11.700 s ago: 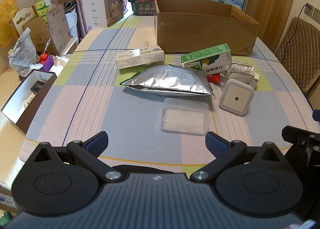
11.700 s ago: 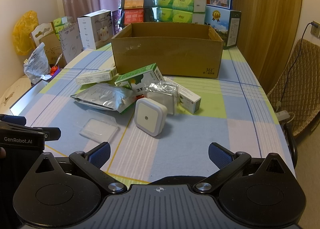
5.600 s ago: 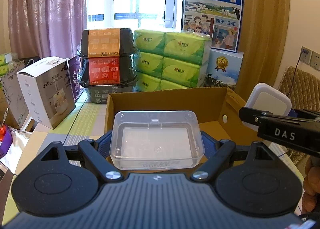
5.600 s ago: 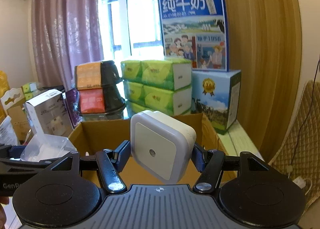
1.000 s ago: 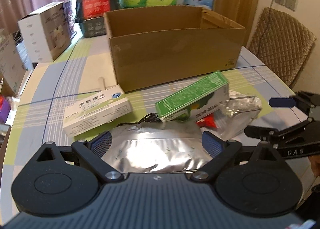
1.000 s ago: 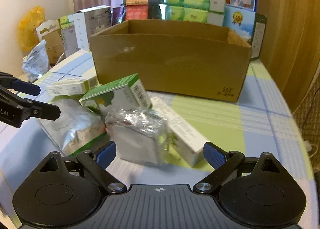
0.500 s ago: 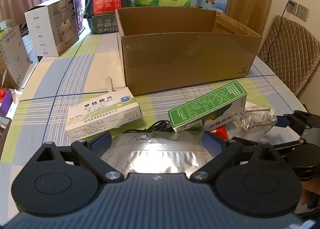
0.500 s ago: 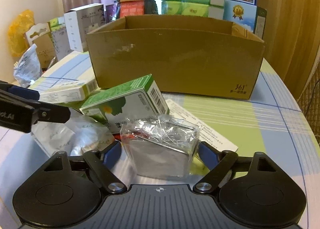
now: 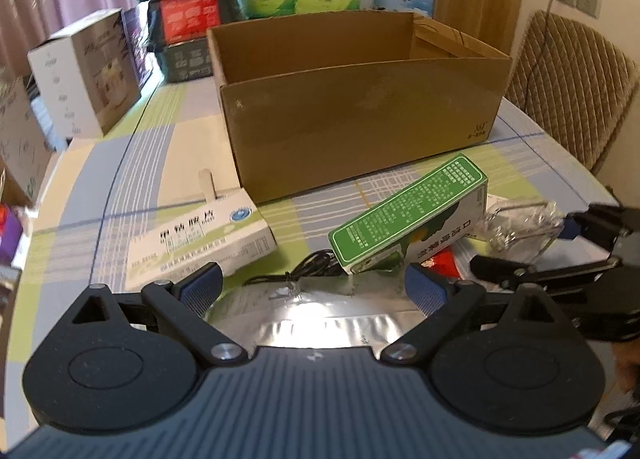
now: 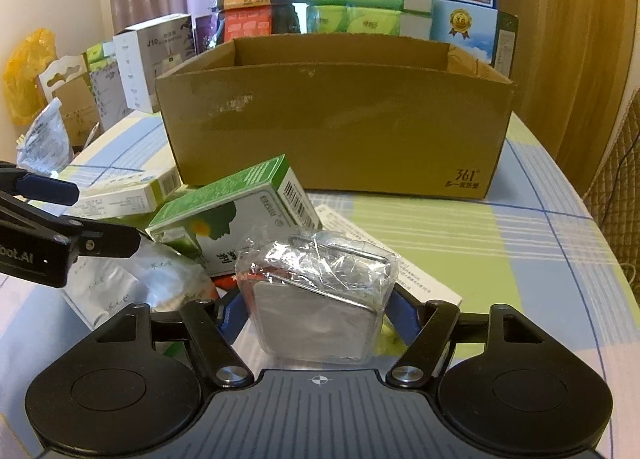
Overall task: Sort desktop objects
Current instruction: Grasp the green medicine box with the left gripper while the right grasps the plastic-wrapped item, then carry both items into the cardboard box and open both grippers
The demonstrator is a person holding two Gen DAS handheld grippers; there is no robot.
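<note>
Plastic-wrapped packet [image 10: 320, 299] clamped in right tool [image 10: 316, 313] (left tool [image 9: 312, 285] spread).

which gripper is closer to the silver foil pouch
Left. The left gripper is open with its fingers straddling the silver foil pouch. The right gripper is off to the pouch's right, shut on the plastic-wrapped block.

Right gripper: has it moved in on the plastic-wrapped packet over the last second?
Yes. The right gripper has advanced toward the cardboard box, and its jaws, earlier wide apart short of the plastic-wrapped packet, now press its two sides.
</note>
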